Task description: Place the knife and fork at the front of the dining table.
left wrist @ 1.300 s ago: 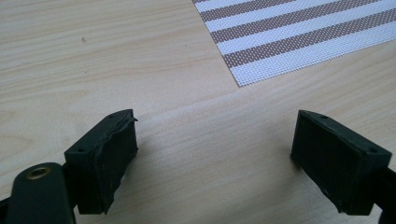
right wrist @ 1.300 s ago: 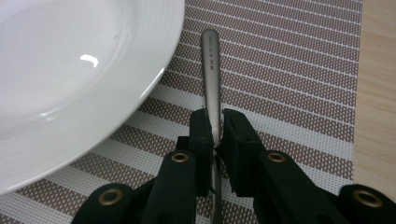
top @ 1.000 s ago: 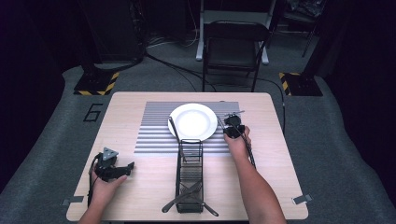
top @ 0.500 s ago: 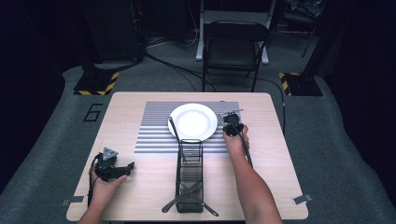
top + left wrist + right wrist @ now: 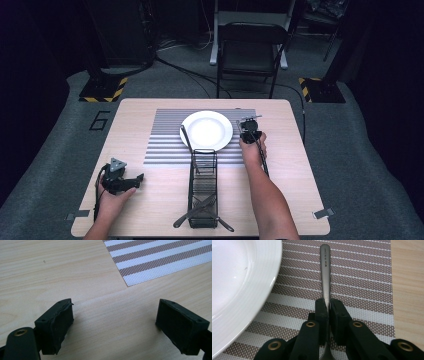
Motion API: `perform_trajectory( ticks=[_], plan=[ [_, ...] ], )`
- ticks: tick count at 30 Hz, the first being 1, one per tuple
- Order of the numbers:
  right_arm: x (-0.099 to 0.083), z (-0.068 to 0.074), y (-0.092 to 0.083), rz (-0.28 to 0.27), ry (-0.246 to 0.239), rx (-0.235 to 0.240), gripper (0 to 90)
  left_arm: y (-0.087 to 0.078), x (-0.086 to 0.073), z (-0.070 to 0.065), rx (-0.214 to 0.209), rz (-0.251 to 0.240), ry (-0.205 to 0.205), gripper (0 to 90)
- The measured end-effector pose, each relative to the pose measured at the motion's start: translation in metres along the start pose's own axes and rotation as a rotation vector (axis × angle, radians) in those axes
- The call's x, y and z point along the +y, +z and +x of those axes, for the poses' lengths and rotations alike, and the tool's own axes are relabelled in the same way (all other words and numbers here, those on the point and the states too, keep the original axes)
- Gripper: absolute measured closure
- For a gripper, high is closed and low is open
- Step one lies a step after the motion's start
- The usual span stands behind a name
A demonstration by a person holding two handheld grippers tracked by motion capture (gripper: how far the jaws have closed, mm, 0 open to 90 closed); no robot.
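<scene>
striped placemat underlies the right tool clamping a utensil handle (head hidden); left tool gapes.

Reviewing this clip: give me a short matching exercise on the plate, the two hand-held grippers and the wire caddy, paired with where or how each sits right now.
Things:
1. white plate
2. left hand-held gripper
3. right hand-held gripper
4. black wire caddy

States:
A. shut on a metal utensil handle
B. open over bare wood
C. on the striped placemat
D. on the table's near middle, holding utensils

Pairs: 1-C, 2-B, 3-A, 4-D
</scene>
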State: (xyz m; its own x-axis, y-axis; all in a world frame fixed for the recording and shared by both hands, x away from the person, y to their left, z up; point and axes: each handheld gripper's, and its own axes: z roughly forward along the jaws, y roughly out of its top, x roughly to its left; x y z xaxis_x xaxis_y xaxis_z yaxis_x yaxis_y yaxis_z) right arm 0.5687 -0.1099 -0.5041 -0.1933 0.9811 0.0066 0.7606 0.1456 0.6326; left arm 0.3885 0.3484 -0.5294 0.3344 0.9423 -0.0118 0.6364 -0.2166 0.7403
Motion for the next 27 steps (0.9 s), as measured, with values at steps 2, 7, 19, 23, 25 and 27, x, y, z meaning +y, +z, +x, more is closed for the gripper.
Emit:
perform_trajectory(
  ticks=[2, 7, 19, 23, 25, 27],
  plan=[
    [0.0, 0.0, 0.001, -0.003, 0.001, -0.002, 84.4, 0.0, 0.0, 0.0, 0.0, 0.001, 0.001, 13.8],
    [0.001, -0.003, 0.0, 0.007, 0.016, 0.016, 78.8, 0.0, 0.0, 0.0, 0.0, 0.0, 0.0, 13.8],
    [-0.006, -0.01, -0.029, -0.023, -0.058, 0.04, 70.0, -0.001, 0.0, 0.0, 0.003, 0.001, 0.0, 15.8],
    [-0.015, -0.017, -0.04, -0.033, -0.063, 0.054, 69.6, 0.0, 0.0, 0.0, 0.006, -0.005, -0.001, 16.2],
    [-0.02, -0.021, -0.046, -0.036, -0.072, 0.052, 70.0, 0.0, 0.0, 0.0, 0.008, -0.006, -0.003, 16.5],
    [-0.024, -0.025, -0.049, -0.038, -0.064, 0.055, 70.4, 0.001, 0.0, 0.0, 0.01, -0.018, -0.009, 16.7]
  ],
)
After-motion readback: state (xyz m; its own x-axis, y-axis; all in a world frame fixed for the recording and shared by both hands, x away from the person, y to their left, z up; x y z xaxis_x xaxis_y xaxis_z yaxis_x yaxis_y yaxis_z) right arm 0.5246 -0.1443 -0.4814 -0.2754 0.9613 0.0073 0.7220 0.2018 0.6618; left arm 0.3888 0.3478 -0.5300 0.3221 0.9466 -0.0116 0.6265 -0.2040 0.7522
